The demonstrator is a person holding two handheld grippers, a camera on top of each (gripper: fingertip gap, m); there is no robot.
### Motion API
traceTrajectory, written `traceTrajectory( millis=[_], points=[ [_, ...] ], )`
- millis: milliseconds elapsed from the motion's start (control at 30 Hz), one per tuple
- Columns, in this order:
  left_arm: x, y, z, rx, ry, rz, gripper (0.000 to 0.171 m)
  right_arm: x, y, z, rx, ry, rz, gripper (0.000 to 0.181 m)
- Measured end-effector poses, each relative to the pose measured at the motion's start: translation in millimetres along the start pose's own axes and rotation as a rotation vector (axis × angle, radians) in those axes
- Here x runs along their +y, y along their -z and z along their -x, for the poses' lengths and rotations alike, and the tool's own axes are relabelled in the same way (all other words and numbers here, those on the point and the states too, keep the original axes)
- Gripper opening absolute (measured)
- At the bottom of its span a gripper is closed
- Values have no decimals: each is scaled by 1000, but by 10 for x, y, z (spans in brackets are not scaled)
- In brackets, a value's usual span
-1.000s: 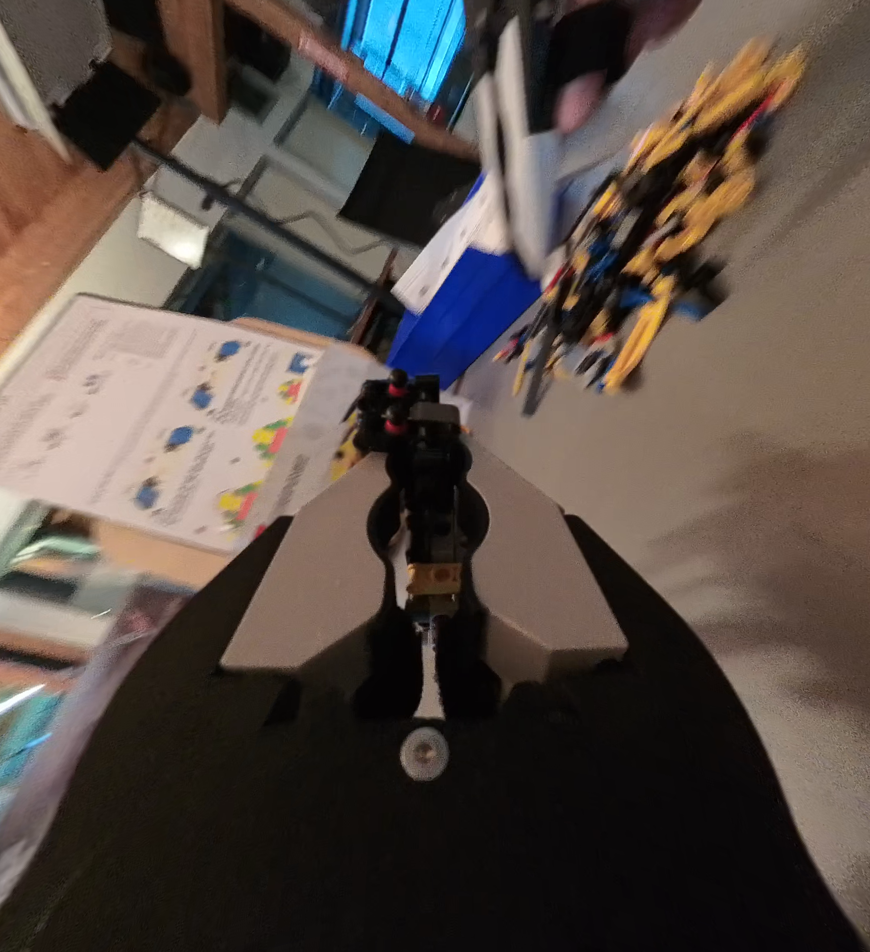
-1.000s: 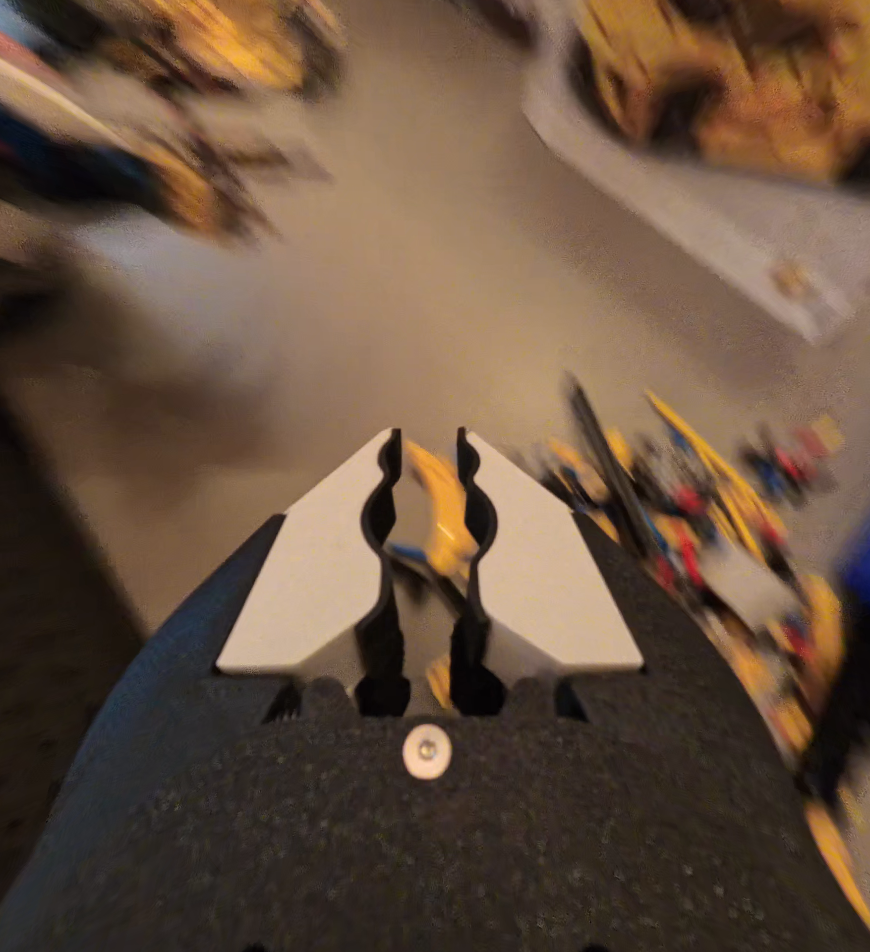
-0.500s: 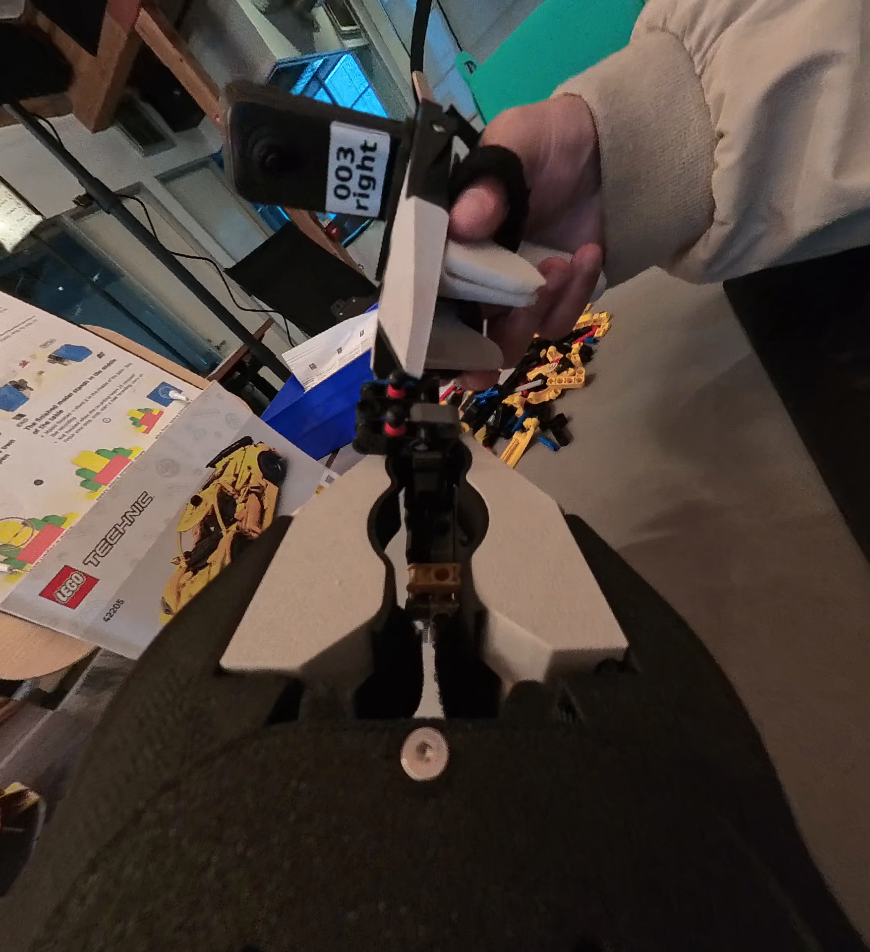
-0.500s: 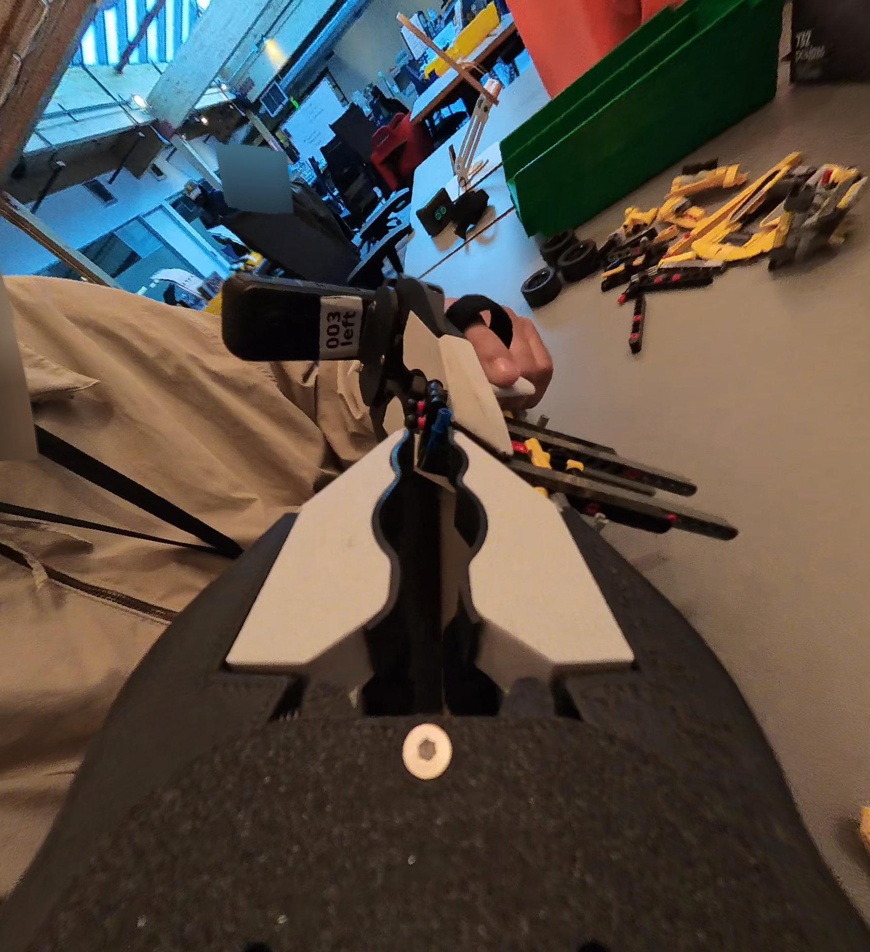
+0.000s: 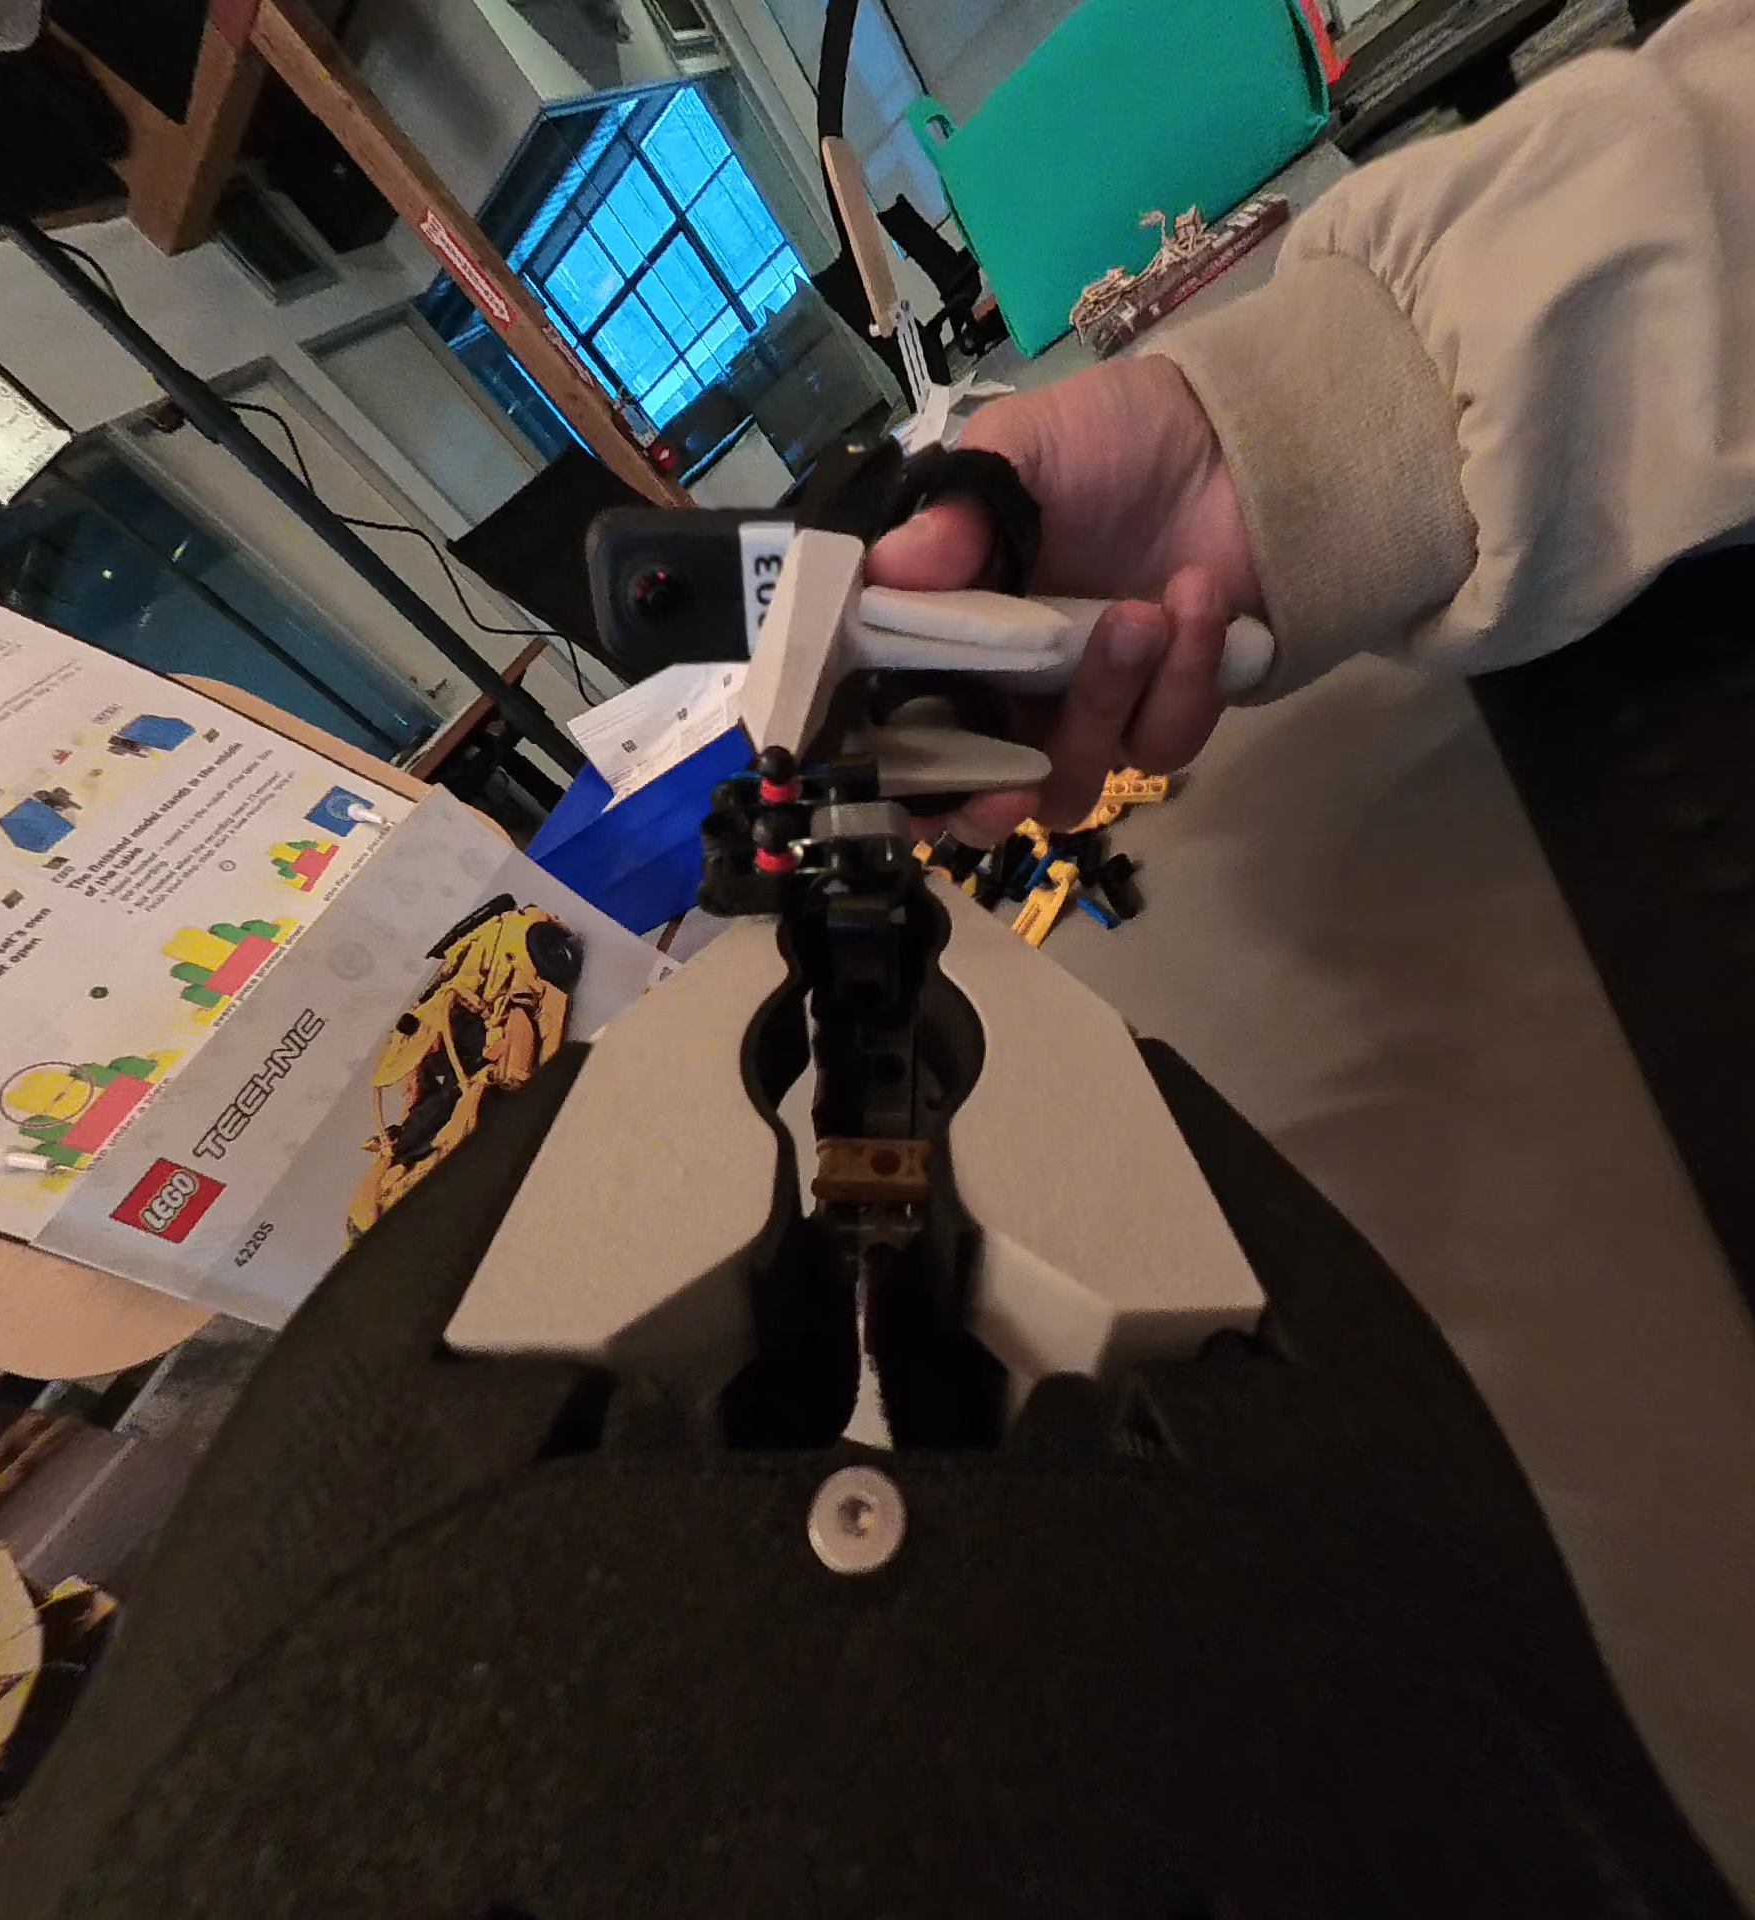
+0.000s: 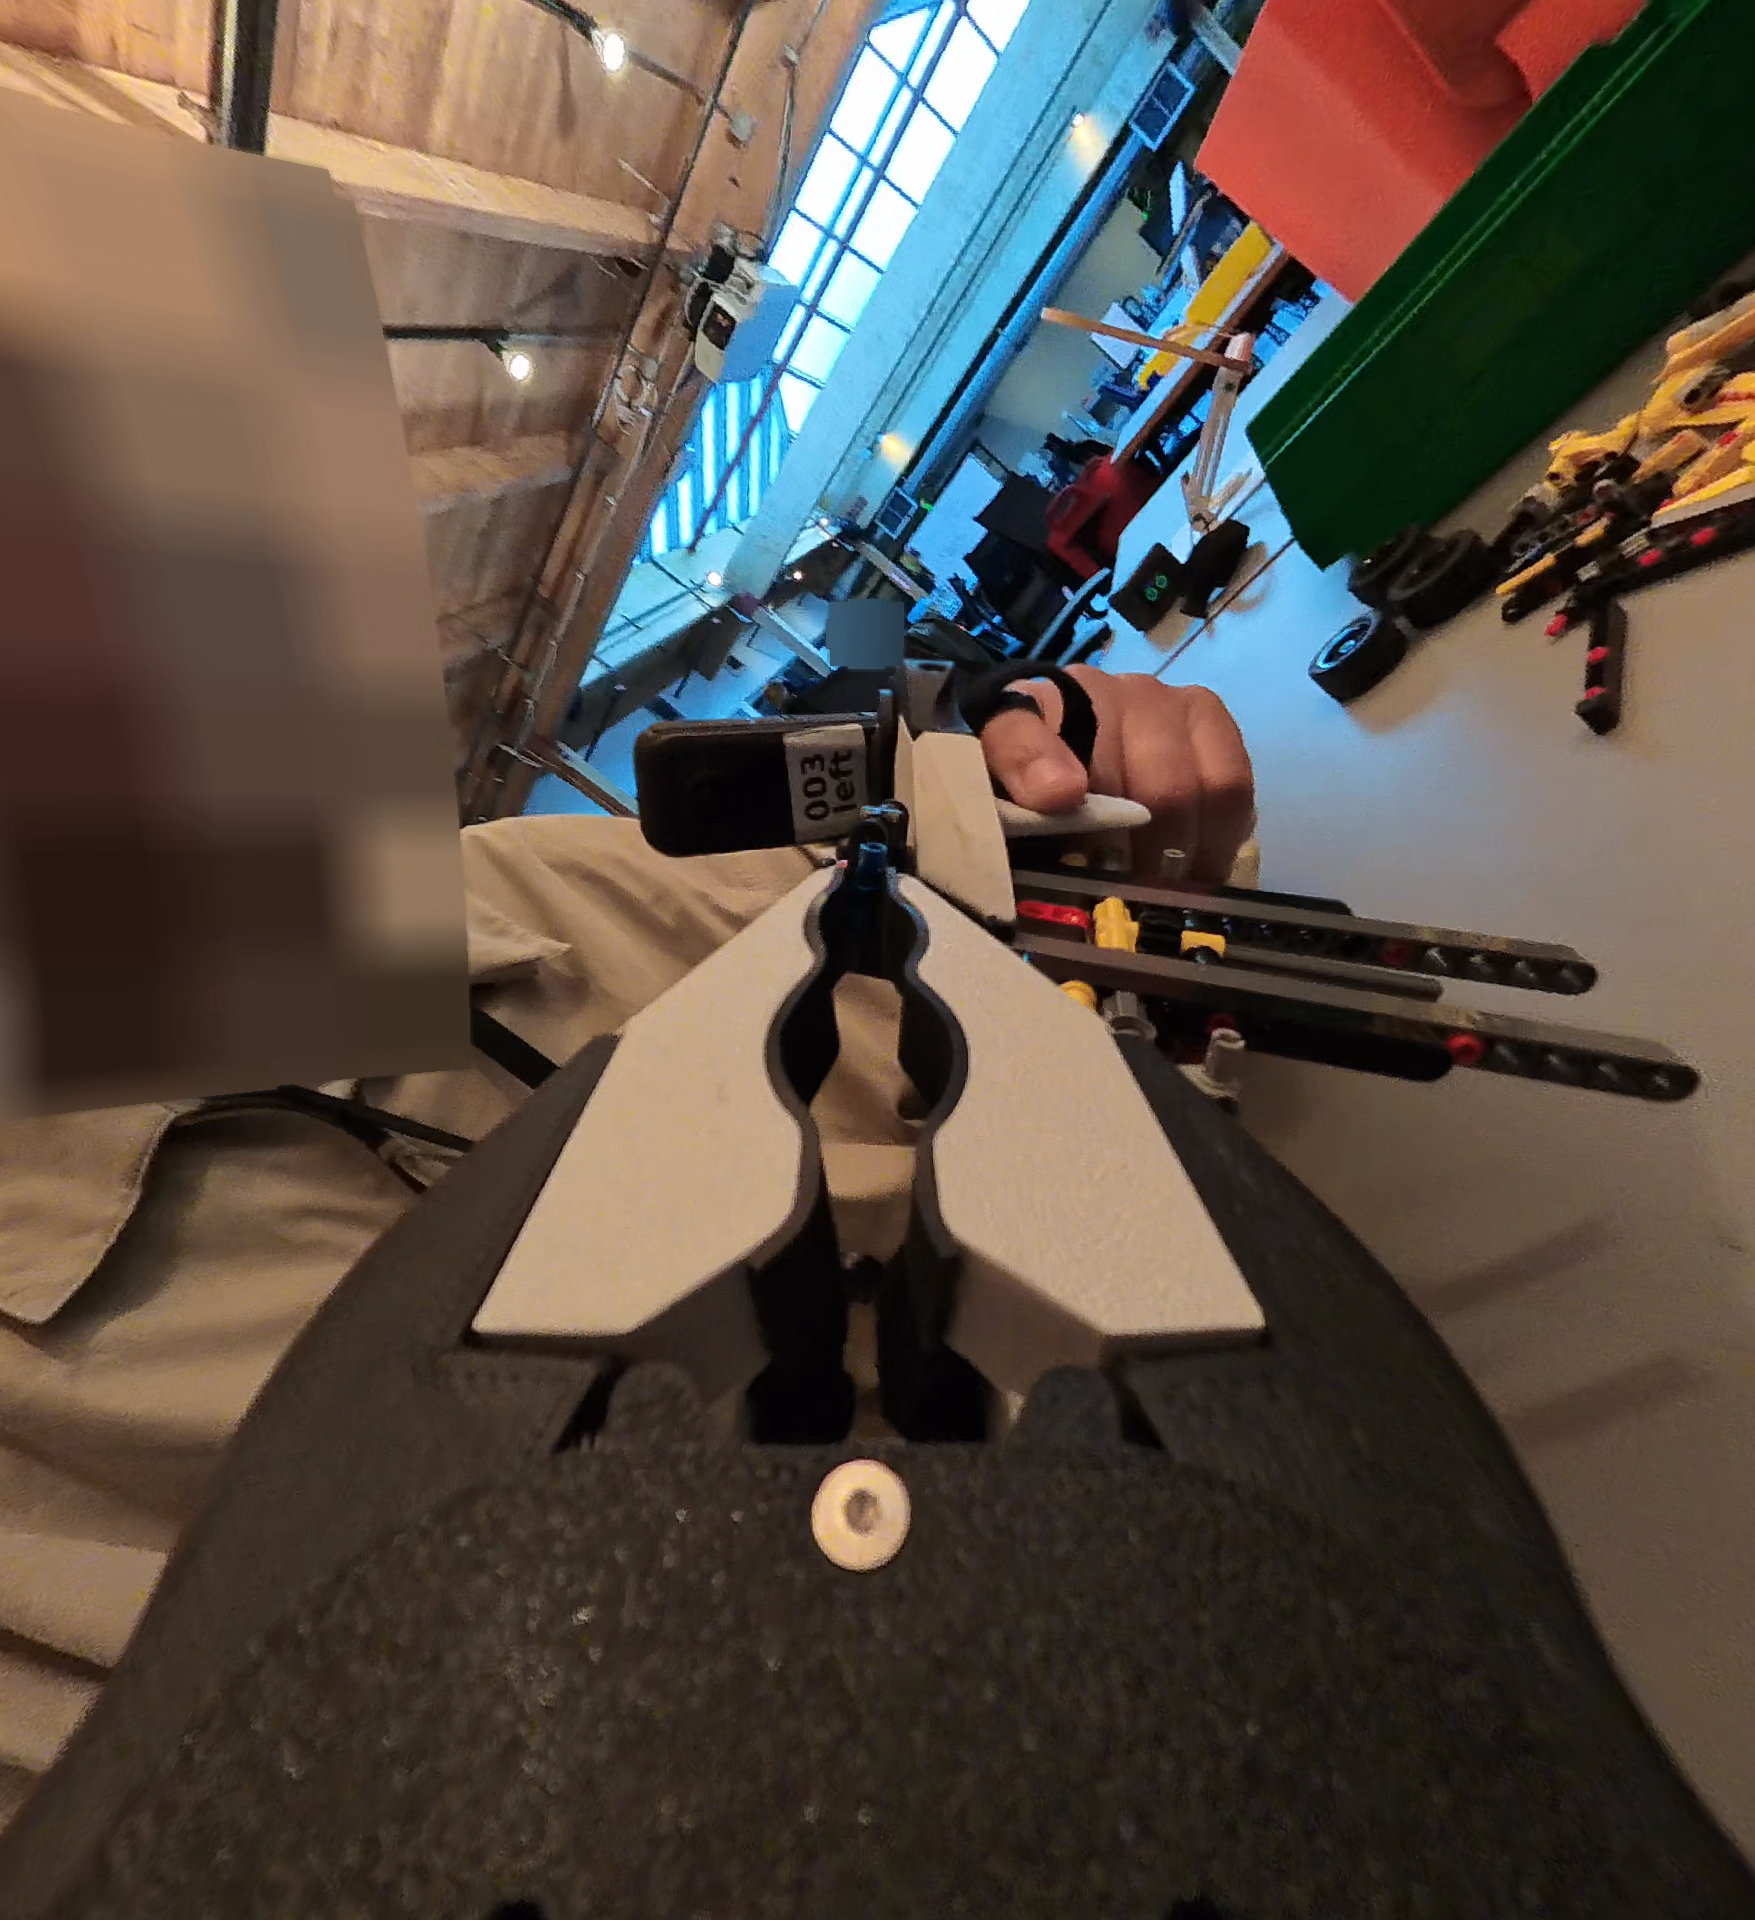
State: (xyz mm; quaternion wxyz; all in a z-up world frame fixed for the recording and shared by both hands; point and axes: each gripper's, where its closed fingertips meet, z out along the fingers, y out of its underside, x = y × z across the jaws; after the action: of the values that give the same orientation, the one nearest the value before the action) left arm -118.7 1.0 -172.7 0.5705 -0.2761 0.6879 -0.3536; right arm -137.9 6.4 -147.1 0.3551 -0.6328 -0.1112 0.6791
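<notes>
Holding the black brick frame (image 5: 857, 1023) tight, the left tongs (image 5: 857, 935) meet the right tongs (image 6: 865, 894), whose tips pinch a small blue pin (image 6: 867, 868). Best keep both steady and lined up.

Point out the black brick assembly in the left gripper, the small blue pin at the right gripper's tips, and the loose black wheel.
Black brick assembly (image 5: 865, 1023), left wrist view, on its middle section.
Small blue pin (image 6: 868, 868), right wrist view, on its shaft.
Loose black wheel (image 6: 1363, 657), right wrist view, on its tyre.
</notes>
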Motion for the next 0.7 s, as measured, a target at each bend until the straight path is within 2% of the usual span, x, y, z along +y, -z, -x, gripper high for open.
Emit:
traceTrajectory(
  millis=[33, 67, 100, 133, 167, 200, 267, 300, 367, 400, 467, 533, 633, 700],
  points=[
    [-13, 8, -1, 2, 0, -5, 15, -8, -11, 11, -15, -7, -5, 1],
    [-40, 16, -117, 64, -28, -20, 15, -36, 0, 19, -21, 0, -23, 4],
    [-93, 12, -361, 161, -69, -45, 15, -364, 165, 75, -65, -30, -223, 4],
    [-135, -29, -552, 193, -104, -45, 15, -632, 428, 125, -122, -83, -351, 4],
    [-167, -75, -603, 167, -148, -35, 16, -725, 600, 26, -16, -25, -366, 3],
    [-205, -84, -513, 118, -144, -36, 15, -669, 669, -103, 132, 29, -284, 3],
    [-232, -15, -244, 101, 82, -71, 16, -425, 882, -405, 481, 130, -50, 3],
    [-245, 34, -104, 97, 225, -122, 16, -329, 1136, -593, 700, 169, 47, 4],
    [-240, 84, 120, 102, 475, -207, 15, -200, 1891, -890, 1178, 242, 209, 4],
    [-217, 85, 180, 115, 566, -224, 15, -121, 2228, -944, 1348, 259, 279, 3],
    [-173, 80, 218, 147, 683, -245, 16, 159, 2730, -1021, 1544, 226, 460, 4],
    [-155, 82, 226, 182, 756, -263, 16, 356, 2932, -1102, 1591, 177, 511, 6],
    [-115, 71, 246, 217, 862, -282, 16, 257, 2747, -1110, 1468, 210, 312, 5],
    [-88, 63, 240, 262, 949, -290, 15, 121, 2682, -1050, 1434, 211, 200, 15]
  ],
)
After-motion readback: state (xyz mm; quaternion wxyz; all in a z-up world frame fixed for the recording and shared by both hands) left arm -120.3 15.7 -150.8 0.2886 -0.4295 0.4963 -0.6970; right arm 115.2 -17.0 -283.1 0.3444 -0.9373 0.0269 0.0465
